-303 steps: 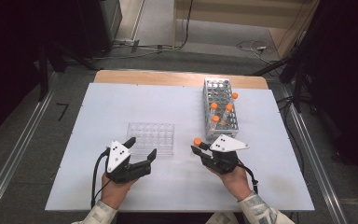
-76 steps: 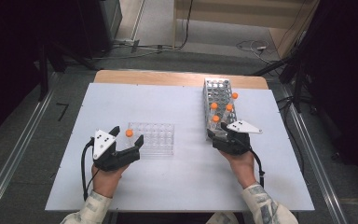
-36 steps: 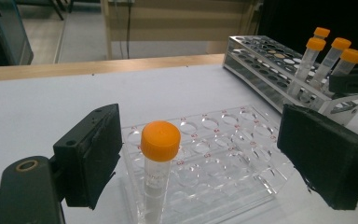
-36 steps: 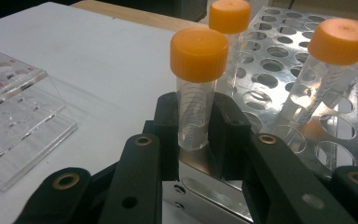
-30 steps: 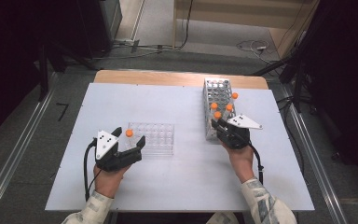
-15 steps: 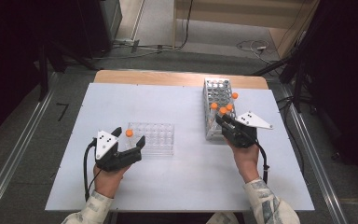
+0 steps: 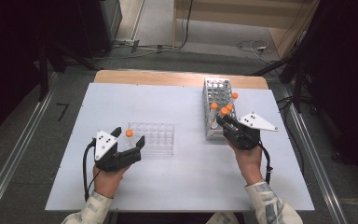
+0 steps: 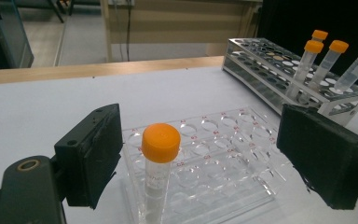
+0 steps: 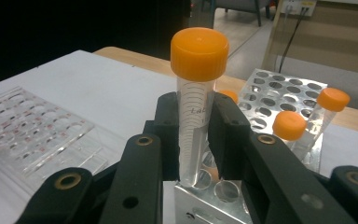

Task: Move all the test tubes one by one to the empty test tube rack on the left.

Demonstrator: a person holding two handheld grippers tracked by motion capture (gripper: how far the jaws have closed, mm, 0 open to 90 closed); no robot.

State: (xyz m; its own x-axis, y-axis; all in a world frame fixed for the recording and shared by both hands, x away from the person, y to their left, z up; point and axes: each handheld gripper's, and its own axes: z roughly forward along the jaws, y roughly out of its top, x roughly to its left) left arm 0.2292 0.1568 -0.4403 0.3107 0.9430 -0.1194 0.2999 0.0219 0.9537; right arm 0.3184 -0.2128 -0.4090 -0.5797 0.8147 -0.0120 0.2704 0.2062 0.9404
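Orange-capped tube (image 9: 196, 107) clamped upright in right tongs (image 9: 193, 140), just above the near end of the metal rack (image 7: 218, 93) at right. Left tongs (image 8: 200, 158) gaping wide around another tube (image 8: 158, 172) standing in the clear rack (image 7: 154, 136) (near left). Risk: slipping if squeeze loosens, or snagging neighbouring tubes.

A clear, glossy plastic rack (image 8: 214, 158) sits on a matt white worktop (image 7: 186, 177) edged in pale wood, near a brushed metal rack (image 9: 279, 93). Translucent plastic tubes carry smooth orange caps; one tube (image 9: 195, 112) is pressed between matt black, faintly grainy fingers (image 9: 168, 135) of the right gripper (image 9: 193, 140).
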